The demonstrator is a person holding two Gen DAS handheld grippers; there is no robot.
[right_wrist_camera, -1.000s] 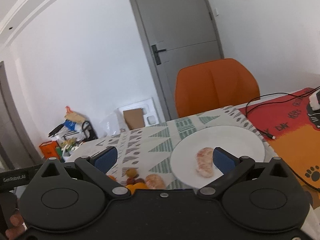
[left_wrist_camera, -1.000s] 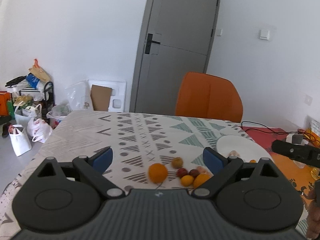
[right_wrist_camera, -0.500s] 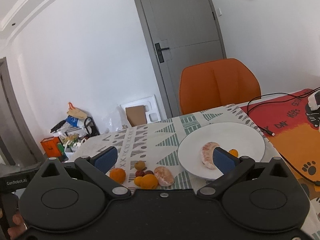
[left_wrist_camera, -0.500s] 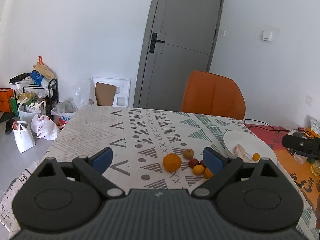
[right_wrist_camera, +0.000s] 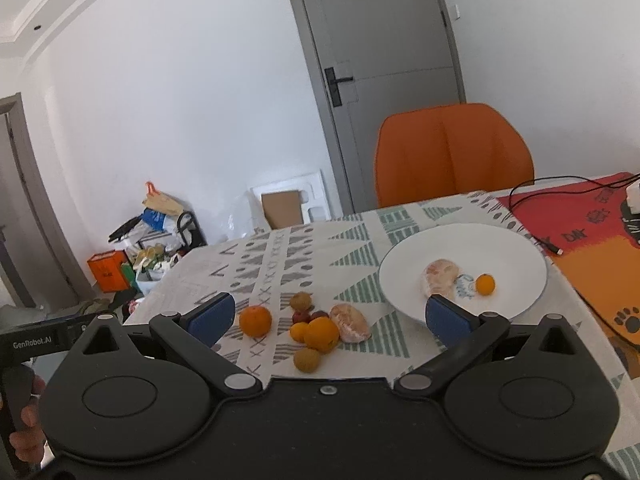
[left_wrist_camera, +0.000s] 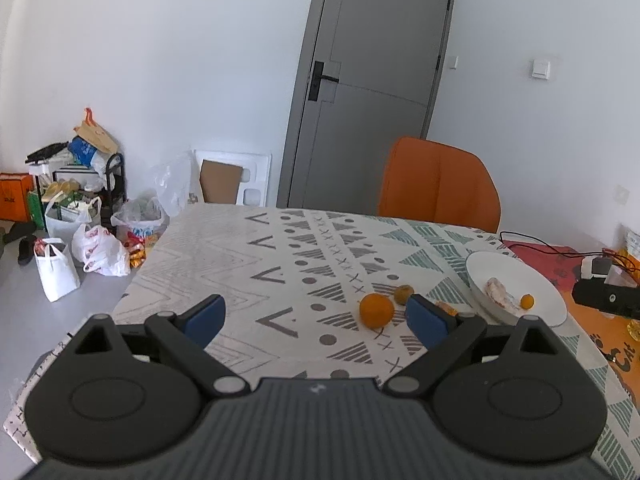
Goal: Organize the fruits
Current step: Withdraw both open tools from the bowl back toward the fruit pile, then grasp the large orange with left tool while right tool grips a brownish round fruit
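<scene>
While both claws hung wide open and empty above the counter, the right claw looked down on the loose pile: oranges, small brown fruits, one peeled piece, all off the plate. Left claw, nothing gripped either! Further out, the plate held just a peeled fruit and a kumquat. Barely begun, I'd say, with most fruit left to move.

Both wrist views over plate
</scene>
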